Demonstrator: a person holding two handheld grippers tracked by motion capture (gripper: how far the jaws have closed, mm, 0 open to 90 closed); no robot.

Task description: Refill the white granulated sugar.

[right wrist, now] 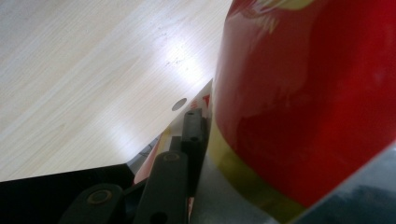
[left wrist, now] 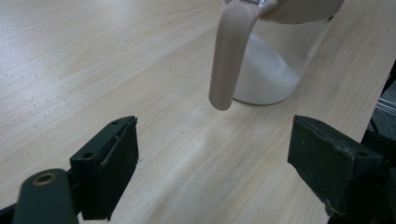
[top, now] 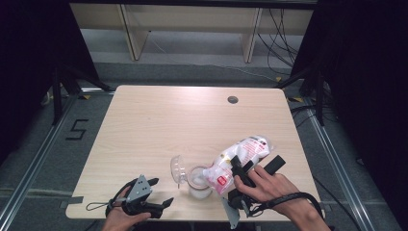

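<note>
A: Going biggest first. What's the table point(top: 159, 125) carrying?

B: A red & white bag point(top: 238, 156) and a clear jar point(top: 198, 182), both near the front edge. The bag's being held tilted, low end over the jar mouth. The jar's standing upright w/ white powder in the bottom, lid point(top: 177, 168) hanging open on its left side.

A: Right gripper point(top: 240, 179)?

B: It's clamping on the bag, about mid-body. In the right gripper view its jaw is pressing into the red film. So it's gripping, not loose.

A: Left gripper point(top: 154, 195)?

B: Jaws are standing apart w/ nothing between them. It's sitting at the front left, near the jar but not touching it. In its own view the jar's tan handle point(left wrist: 229, 56) is hanging just ahead.

A: How's the bag going to handle?

B: My guess: soft, glossy, slippery film, shifting as powder moves, so fairly heavy at the low end. Mid-body hold looks sensible; too near the mouth is risking a pinched flow.

A: And the jar?

B: Rigid, prob. light plastic or glass, can't tell which. It's looking tippy if the bag leans on it. I'd be steadying it by the handle or wall.

A: Any writing?

B: There's print on the bag, too small & blurred to read. A "5" point(top: 77, 129) is taped on the floor left of the table
</note>
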